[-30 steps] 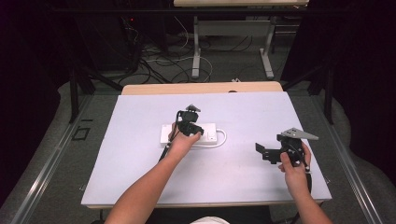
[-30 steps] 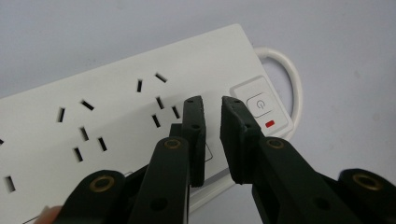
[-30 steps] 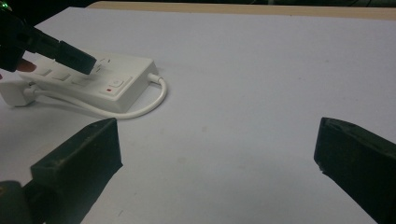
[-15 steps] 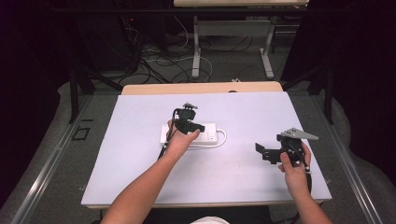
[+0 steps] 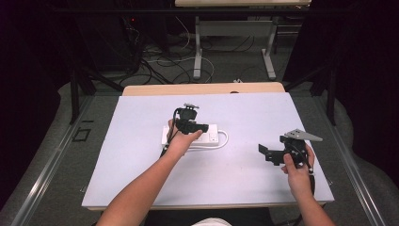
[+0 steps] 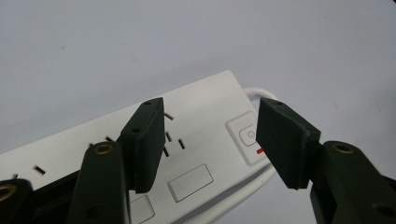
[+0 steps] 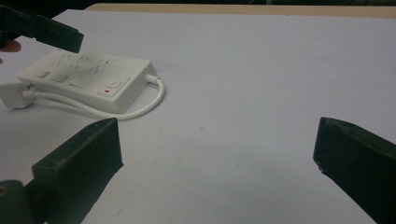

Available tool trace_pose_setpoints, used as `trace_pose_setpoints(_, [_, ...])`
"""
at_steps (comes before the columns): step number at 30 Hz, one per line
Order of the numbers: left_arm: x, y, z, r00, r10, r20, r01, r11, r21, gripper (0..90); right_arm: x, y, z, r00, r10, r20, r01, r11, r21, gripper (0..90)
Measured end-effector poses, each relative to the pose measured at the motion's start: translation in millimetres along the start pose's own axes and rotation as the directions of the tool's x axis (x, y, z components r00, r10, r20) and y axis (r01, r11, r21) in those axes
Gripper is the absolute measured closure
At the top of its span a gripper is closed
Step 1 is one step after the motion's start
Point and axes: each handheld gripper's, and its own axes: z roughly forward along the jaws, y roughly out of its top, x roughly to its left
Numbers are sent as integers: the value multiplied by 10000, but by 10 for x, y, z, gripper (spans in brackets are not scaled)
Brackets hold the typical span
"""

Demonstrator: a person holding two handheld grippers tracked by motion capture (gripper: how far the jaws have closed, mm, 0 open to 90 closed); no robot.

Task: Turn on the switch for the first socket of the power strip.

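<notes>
The counter (image 5: 141,179) carried a pale sheet, and on it, a little left of its middle and toward the far edge, lay a white power strip (image 5: 212,137). Everything else I place from that strip. The left tool (image 6: 210,144) hung directly above it with its jaws parted to a moderate width, one pad over the socket slots and the other over the end with the power button (image 6: 248,135), gripping nothing. The right tool (image 5: 268,153) stood well apart to the strip's right and nearer the person, jaws spread wide and empty, above bare sheet.

From the strip's button end a short white cable (image 7: 140,109) curled round along its near side to a flat plug (image 7: 11,95) lying just beside the other end.

I judged the strip a rigid plastic box, light and not fragile, with a smooth and fairly slippery shell. The long straight sides looked the best hold, pinched across the width near the middle so it would not swing. The cable seemed limp, so it would trail and drag the plug; a pinch near the button risked pressing the switch
</notes>
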Motion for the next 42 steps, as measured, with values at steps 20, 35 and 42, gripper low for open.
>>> trace_pose_setpoints(20, [-2,57,-298,9890,1277,741,-1199,9875,-1026,209,-13,-8,14,10000,96,-6,-96,9999,104,6])
trace_pose_setpoints(35, [65,7,-428,9860,999,1338,-851,9901,-1117,3,-16,-8,13,10000,83,-32,-83,9999,100,6])
trace_pose_setpoints(42, [134,-45,-529,9853,1032,1360,-837,9863,-1418,2,-11,-3,17,10000,47,3,-47,10000,10,6])
